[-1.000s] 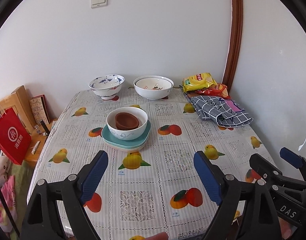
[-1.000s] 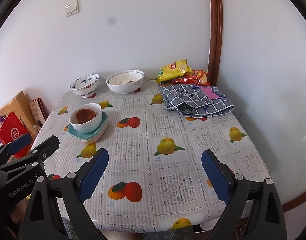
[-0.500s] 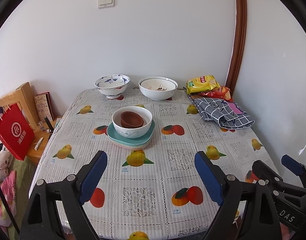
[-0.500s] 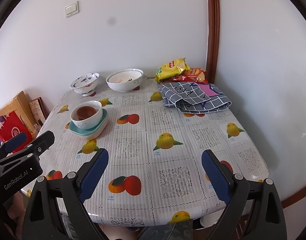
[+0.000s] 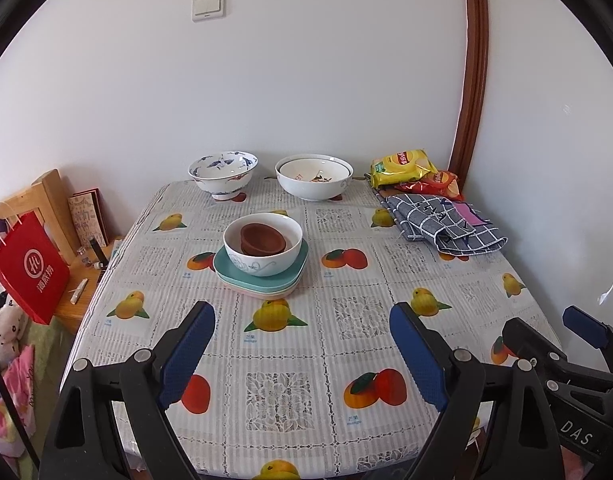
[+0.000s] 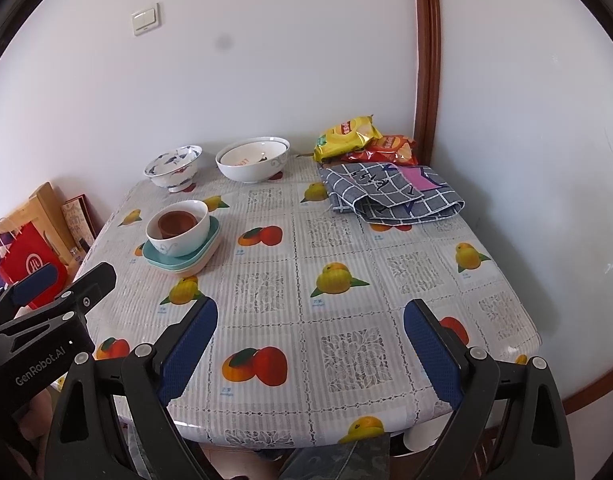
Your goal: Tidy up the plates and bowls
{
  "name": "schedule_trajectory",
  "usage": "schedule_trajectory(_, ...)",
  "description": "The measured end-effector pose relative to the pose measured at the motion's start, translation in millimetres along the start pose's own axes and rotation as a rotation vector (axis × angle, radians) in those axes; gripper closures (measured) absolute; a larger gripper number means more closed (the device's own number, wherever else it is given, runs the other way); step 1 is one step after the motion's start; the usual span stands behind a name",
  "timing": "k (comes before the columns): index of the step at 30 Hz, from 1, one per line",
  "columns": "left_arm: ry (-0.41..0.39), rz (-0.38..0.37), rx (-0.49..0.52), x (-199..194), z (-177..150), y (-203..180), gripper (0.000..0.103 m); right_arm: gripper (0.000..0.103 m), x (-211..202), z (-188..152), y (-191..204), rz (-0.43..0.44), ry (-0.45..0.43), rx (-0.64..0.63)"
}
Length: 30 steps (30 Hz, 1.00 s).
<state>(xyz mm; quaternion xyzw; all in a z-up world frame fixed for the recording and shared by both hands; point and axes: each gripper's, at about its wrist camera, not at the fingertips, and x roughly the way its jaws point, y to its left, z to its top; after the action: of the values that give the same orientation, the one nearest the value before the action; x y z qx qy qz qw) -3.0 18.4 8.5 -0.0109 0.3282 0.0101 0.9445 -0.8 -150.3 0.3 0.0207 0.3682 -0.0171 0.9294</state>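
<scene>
Tabletop carries a plastic cloth printed with fruit and lace squares and sits in a room corner: white walls behind and to the right, a brown wooden trim strip running up the corner, a light switch on the back wall. Near the centre-left, a stack of plates, teal on top and paler ones beneath, holds a white bowl with small brown bowls nested inside. At the back edge, a blue-patterned bowl stands left of a larger white bowl, apart from each other and from the stack. Back right corner: a yellow snack bag and a red one, with a folded grey checked cloth just in front. Left of the tabletop, lower down, a wooden stand and a red paper bag. Left gripper and right gripper both hang over the near edge, angled downward; on each the blue-padded fingers stand wide apart with only cloth visible between them, nothing gripped. Each gripper shows at the margin of the other's view.
</scene>
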Motion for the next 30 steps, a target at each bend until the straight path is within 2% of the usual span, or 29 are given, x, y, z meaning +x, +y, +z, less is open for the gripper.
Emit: schedule_trajectory(30, -0.001, 0.0, 0.014, -0.3, -3.2, -4.4, 0.014, 0.01, -5.3, -1.8, -1.4, 0.006, -0.011, 0.002)
